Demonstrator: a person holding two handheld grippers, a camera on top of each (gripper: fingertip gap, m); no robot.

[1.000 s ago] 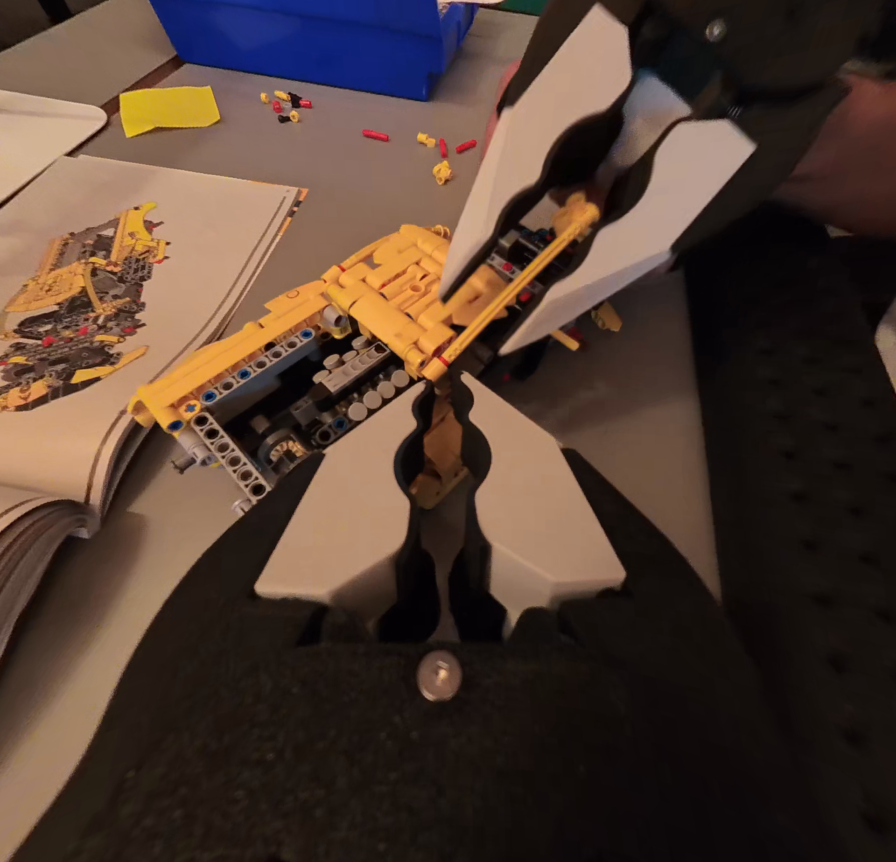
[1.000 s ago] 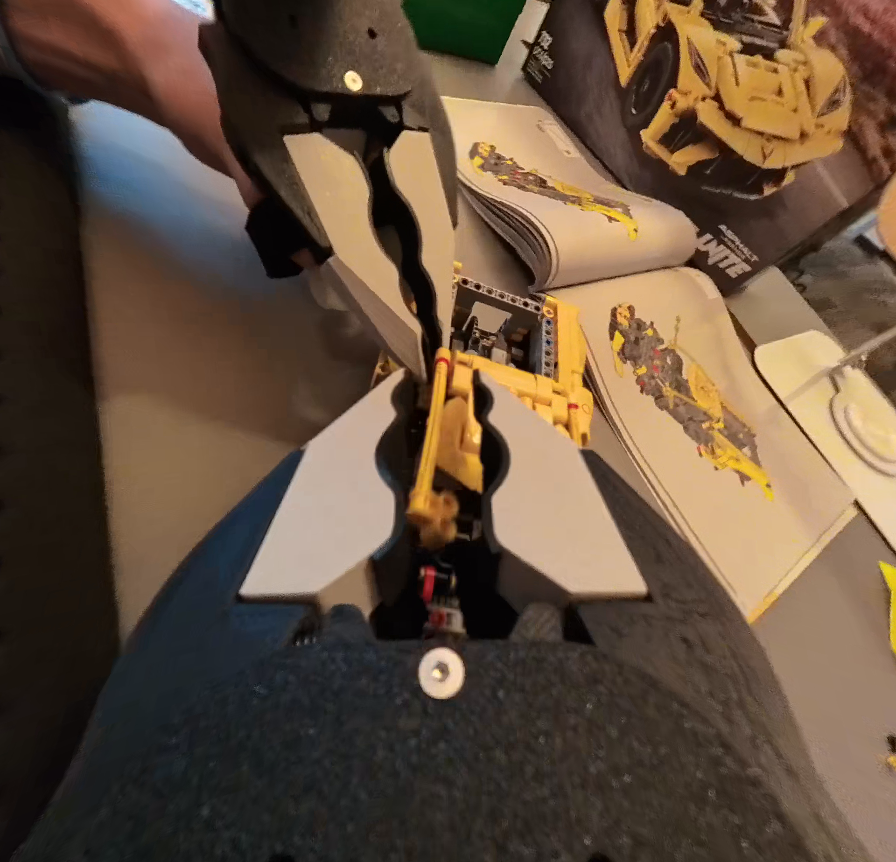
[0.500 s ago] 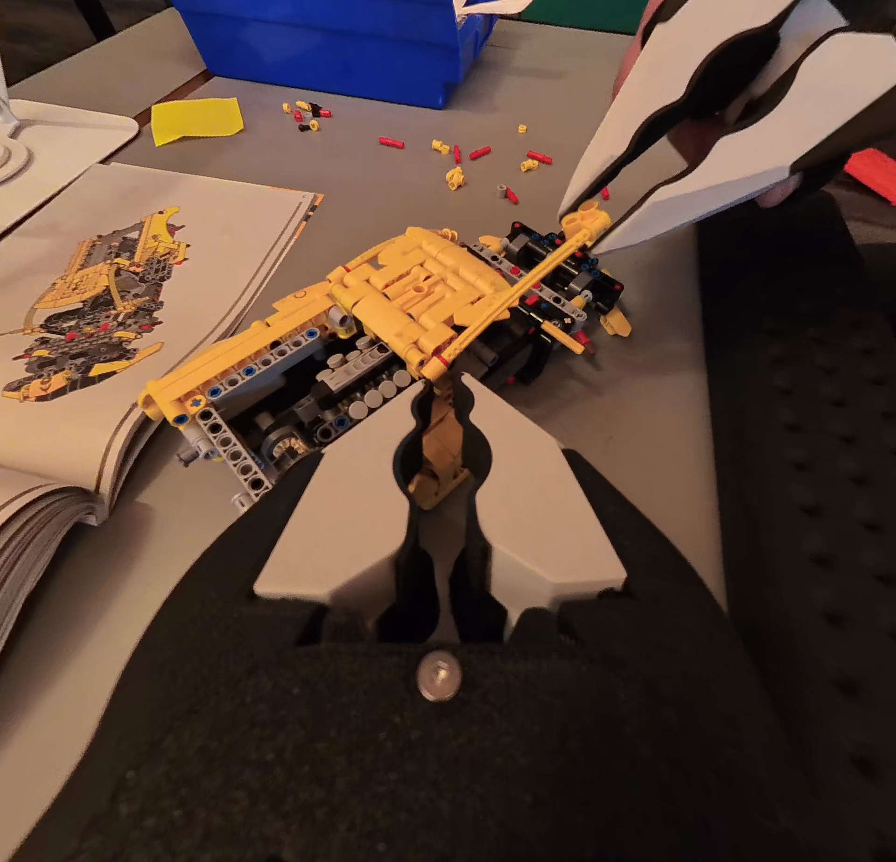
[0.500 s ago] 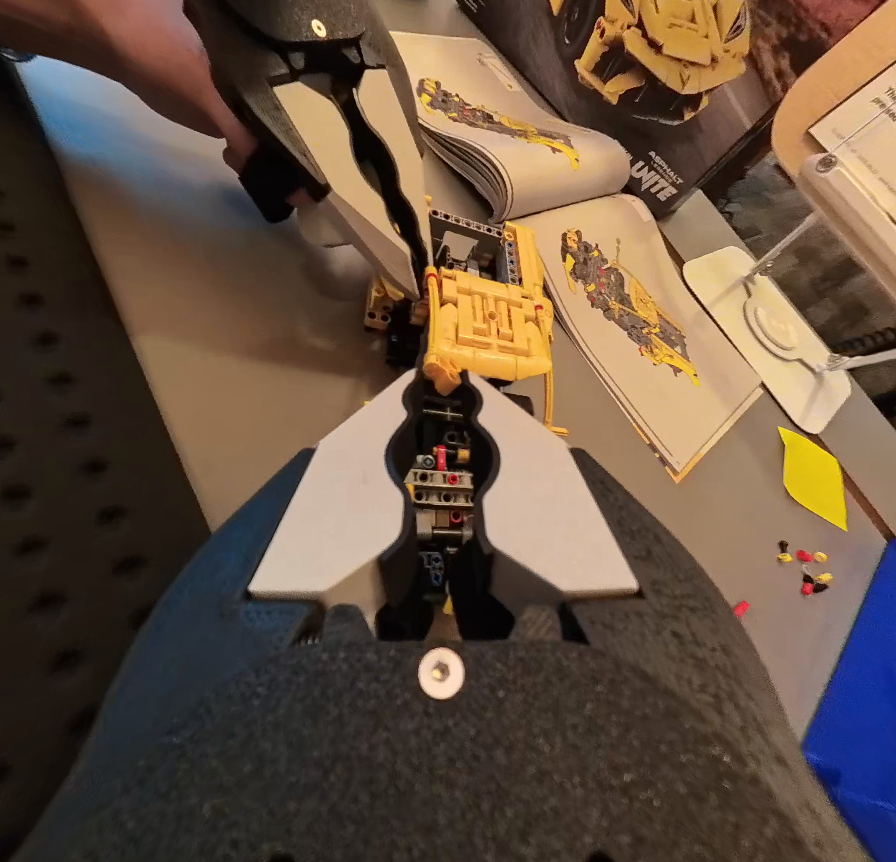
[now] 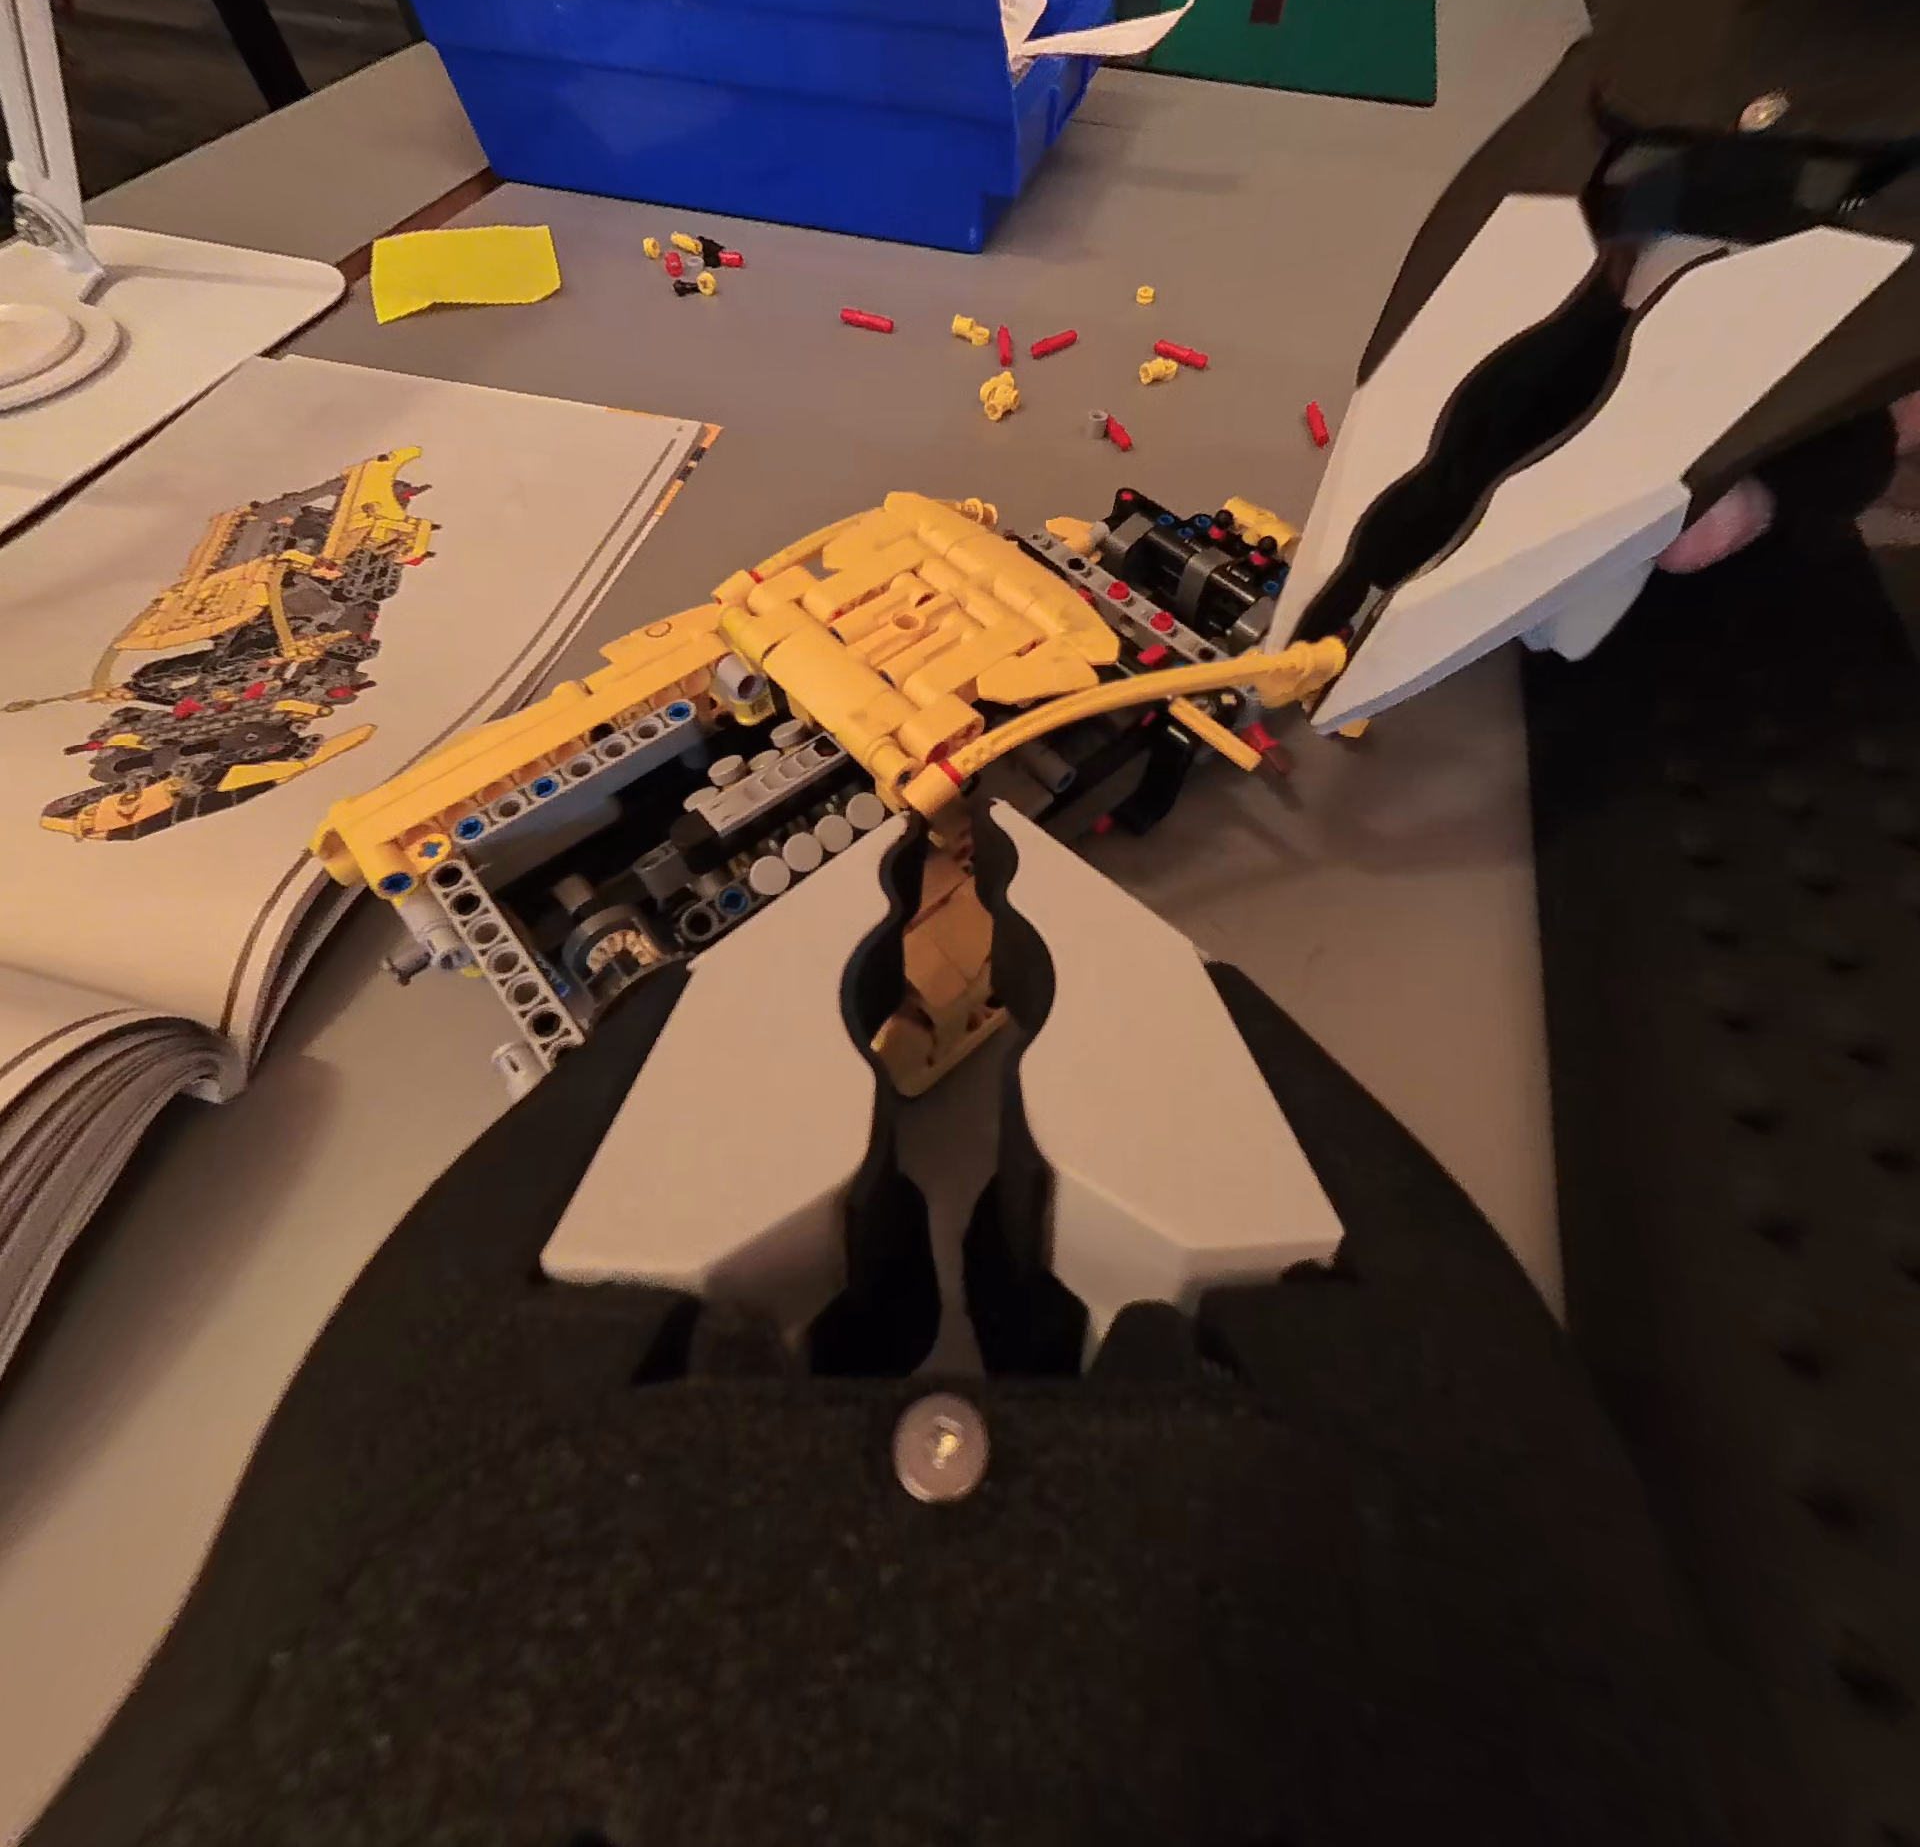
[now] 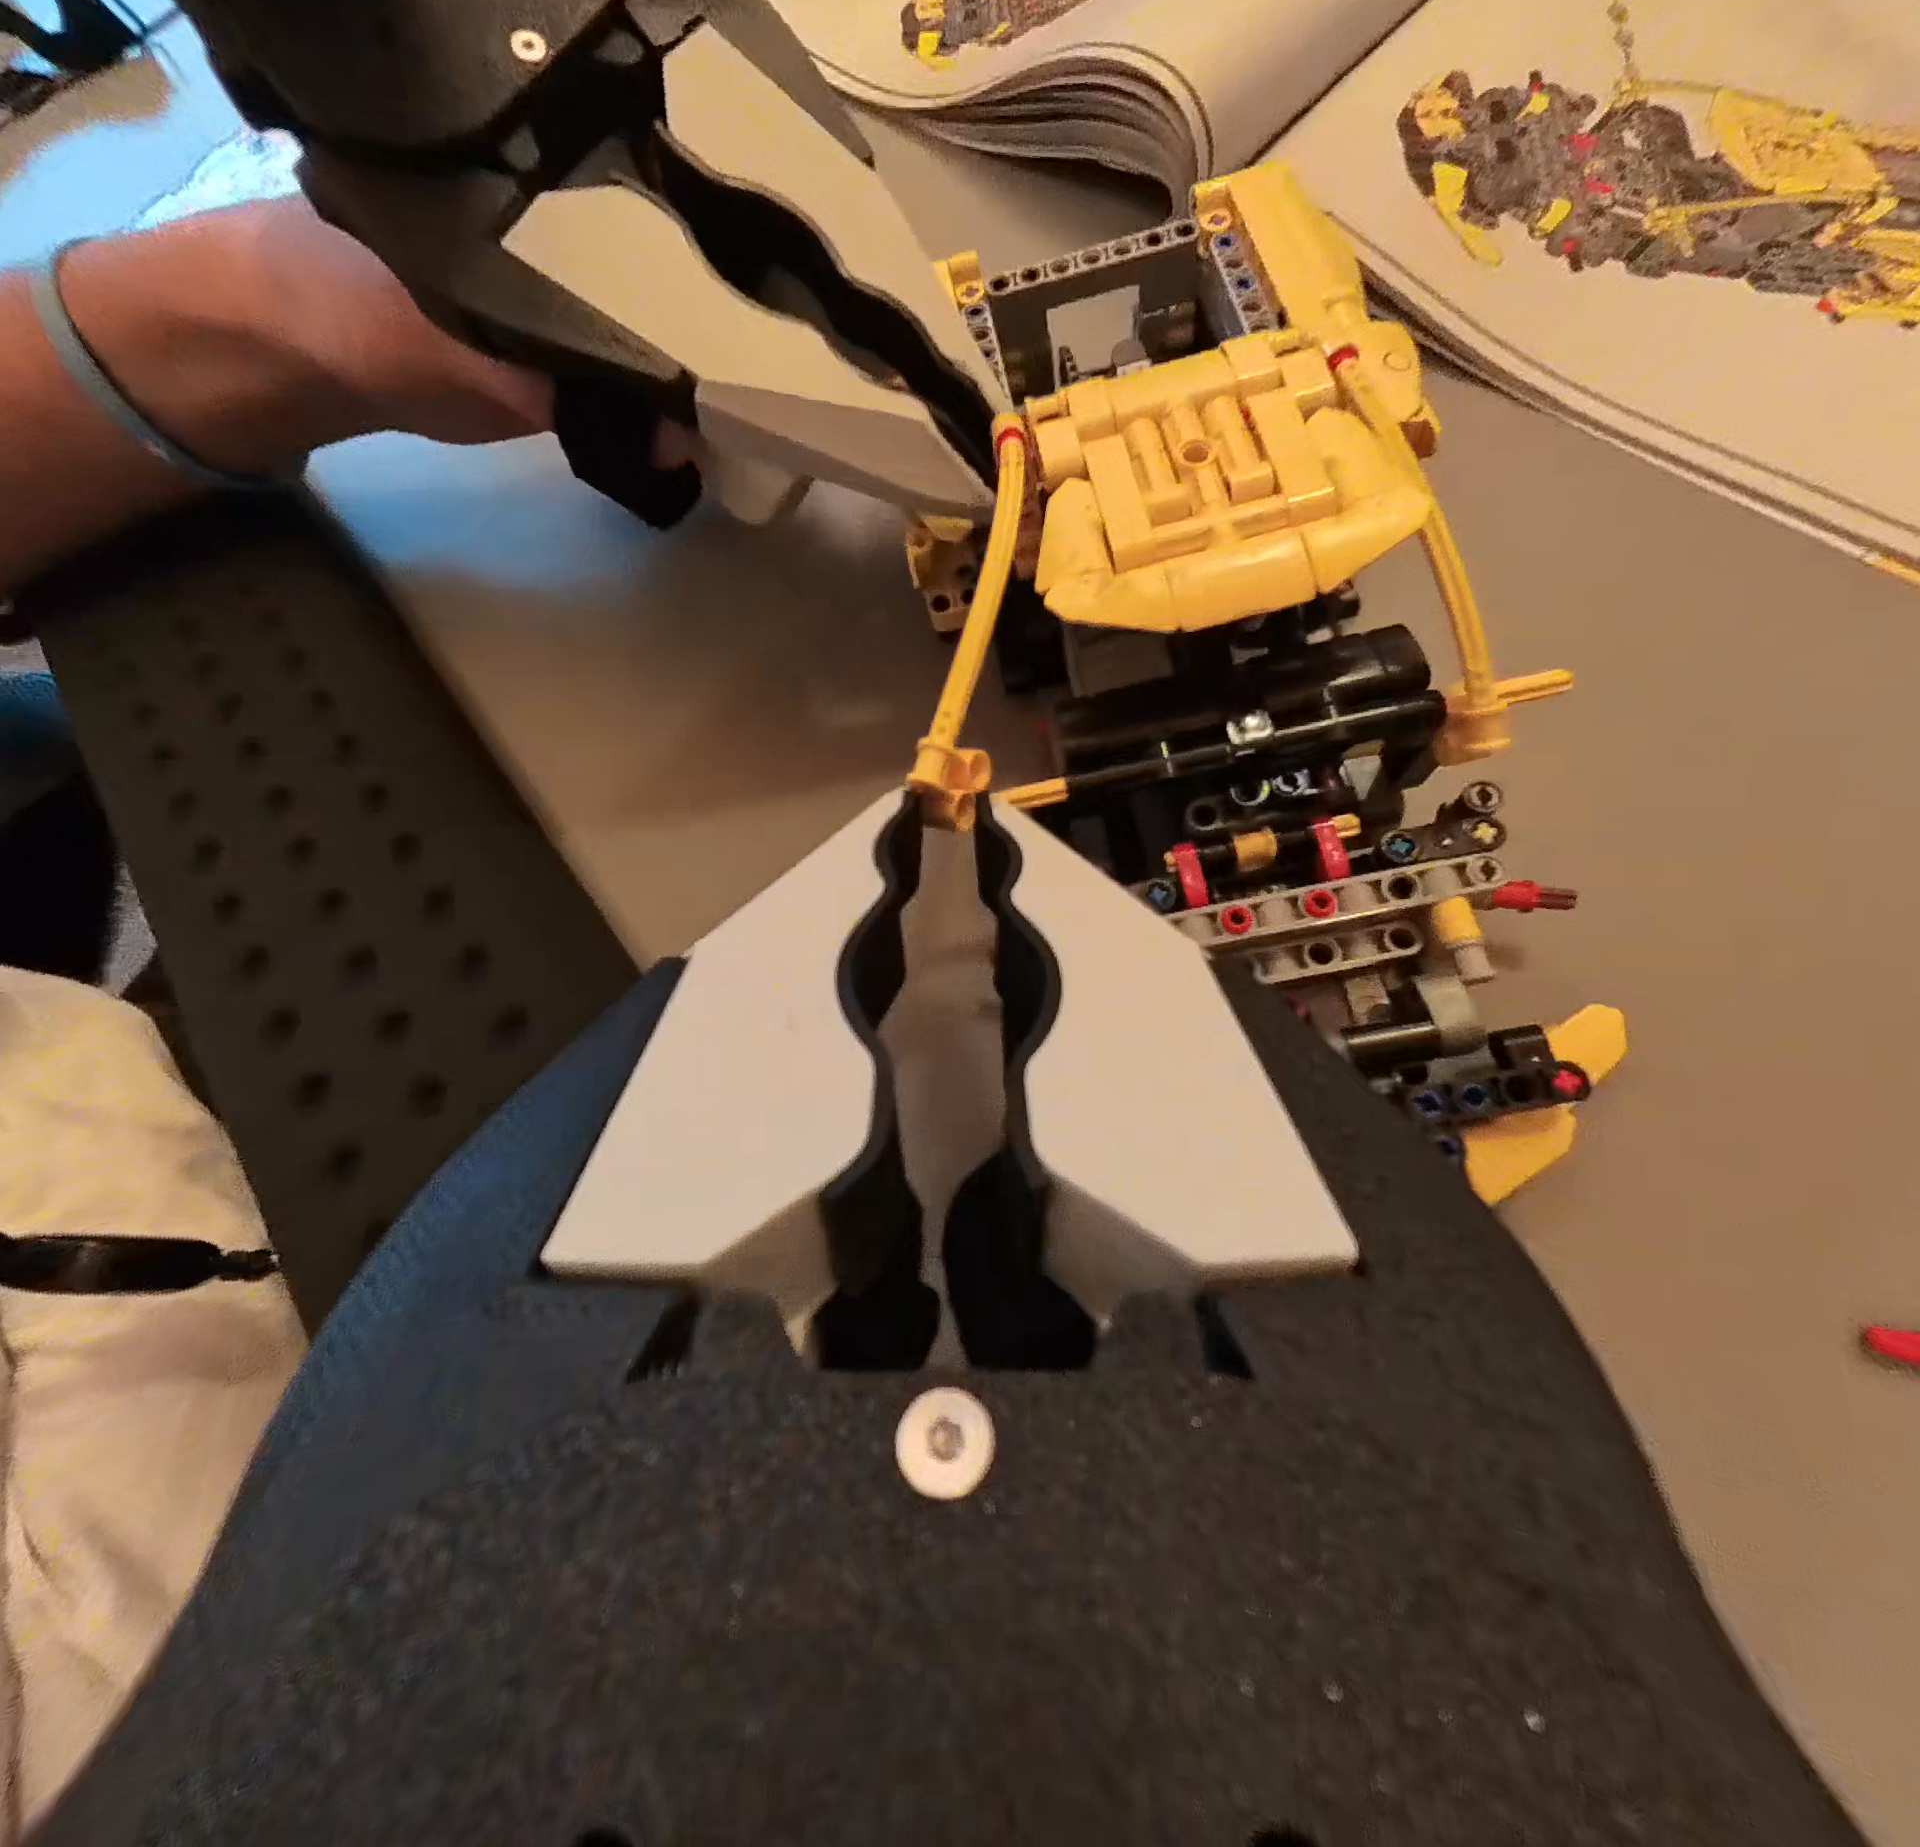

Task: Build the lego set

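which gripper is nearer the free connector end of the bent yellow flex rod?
Right. The right gripper pinches the connector end of the flex rod at its fingertips. The left gripper is at the rod's opposite end, clamped on a yellow part of the model.

1. The lego model [image 5: 904, 644] is seen in yellow above, over black and grey beams dotted with red and blue pins.
2. A thin yellow hose [image 5: 1122, 701], red-ringed at its near end, is shown along the model's right side.
3. The left gripper [image 5: 948, 831] and right gripper [image 6: 943, 810] are both finished in pale grey fingers with black wavy linings (bodies in speckled black).
4. The table [image 5: 1351, 924] is rendered in plain grey.
5. The open instruction book [image 5: 260, 592], at left, is printed in yellow, grey and red on off-white pages.
6. A blue bin [image 5: 727, 83] and a yellow paper scrap [image 5: 462, 272] are seen at the far side.
7. Loose small parts [image 5: 1049, 343] are scattered in red and yellow.
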